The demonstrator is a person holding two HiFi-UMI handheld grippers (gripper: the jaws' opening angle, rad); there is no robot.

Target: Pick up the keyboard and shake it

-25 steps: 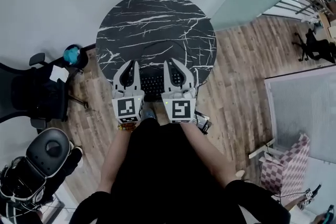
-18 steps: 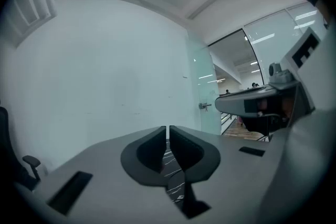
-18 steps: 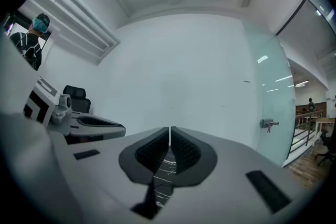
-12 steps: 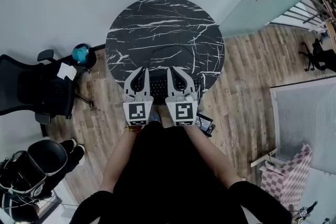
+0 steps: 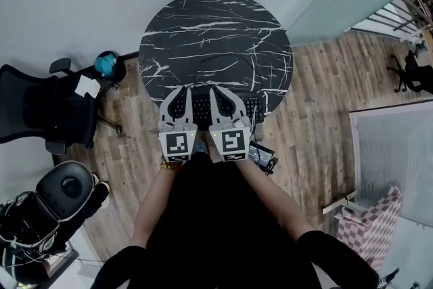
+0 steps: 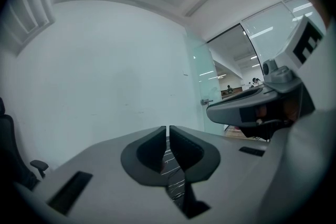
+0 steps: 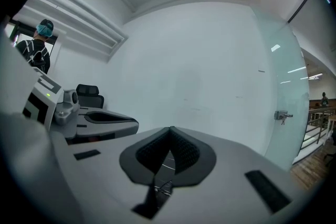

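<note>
While under 2 hand-held grippers (image 5: 177,93) (image 5: 225,91), keyboard (image 5: 201,107)

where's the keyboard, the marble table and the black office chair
keyboard (image 5: 202,109), head view, keys near its middle
marble table (image 5: 216,30), head view, bare top centre
office chair (image 5: 34,112), head view, black upholstery

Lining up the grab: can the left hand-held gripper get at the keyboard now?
Probably yes: the left hand-held gripper is over the left end of the keyboard, nothing between. Its jaws are shut, though, and must open first.
</note>
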